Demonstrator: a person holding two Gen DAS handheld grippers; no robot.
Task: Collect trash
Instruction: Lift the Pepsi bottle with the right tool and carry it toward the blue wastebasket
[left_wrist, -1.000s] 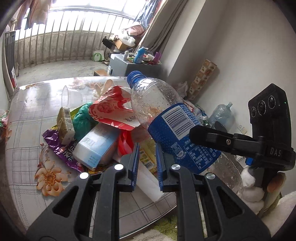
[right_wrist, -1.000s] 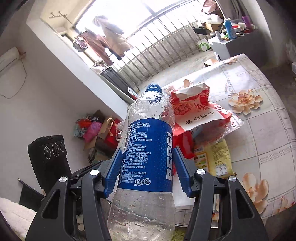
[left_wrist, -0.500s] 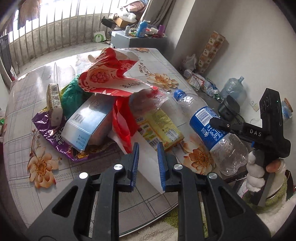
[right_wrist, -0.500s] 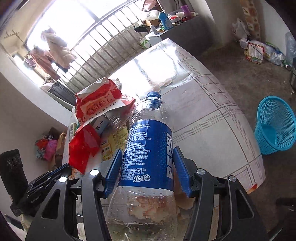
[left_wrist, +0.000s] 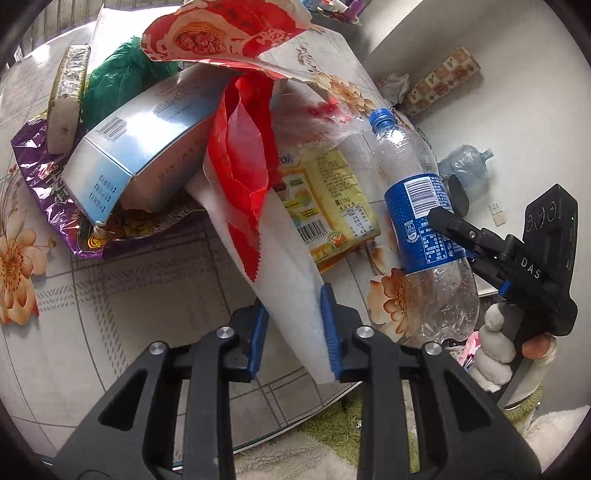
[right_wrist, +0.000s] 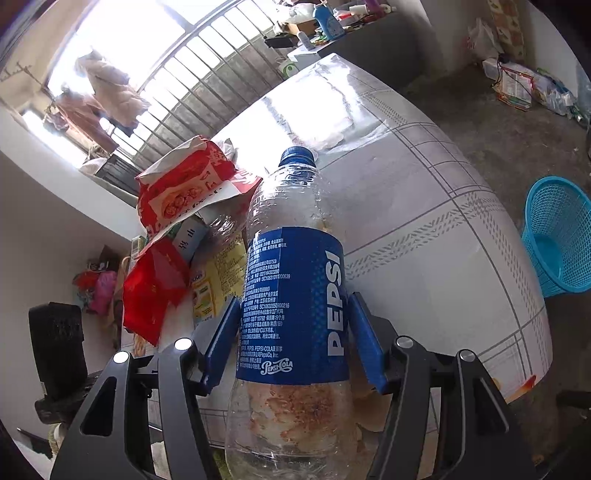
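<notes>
My right gripper (right_wrist: 293, 332) is shut on an empty Pepsi bottle (right_wrist: 295, 302) with a blue label and cap, held above the table's near edge; the bottle also shows in the left wrist view (left_wrist: 424, 236). My left gripper (left_wrist: 293, 332) is open, its jaws on either side of a white sheet of paper (left_wrist: 288, 266) that sticks out of the trash pile. The pile holds a red snack bag (left_wrist: 225, 33), a red plastic bag (left_wrist: 240, 162), a blue-white carton (left_wrist: 147, 136), a yellow packet (left_wrist: 328, 195) and a purple wrapper (left_wrist: 48, 192).
A round table with a floral, tiled cover (right_wrist: 424, 229) carries the pile. A blue plastic basket (right_wrist: 557, 236) stands on the floor to the right of the table. A green bag (left_wrist: 122, 74) and a wrapped bar (left_wrist: 66, 96) lie at the pile's far side.
My left gripper has moved down and forward to the pile and opened around the white paper. My right gripper has swung with the bottle toward the table's right side.
</notes>
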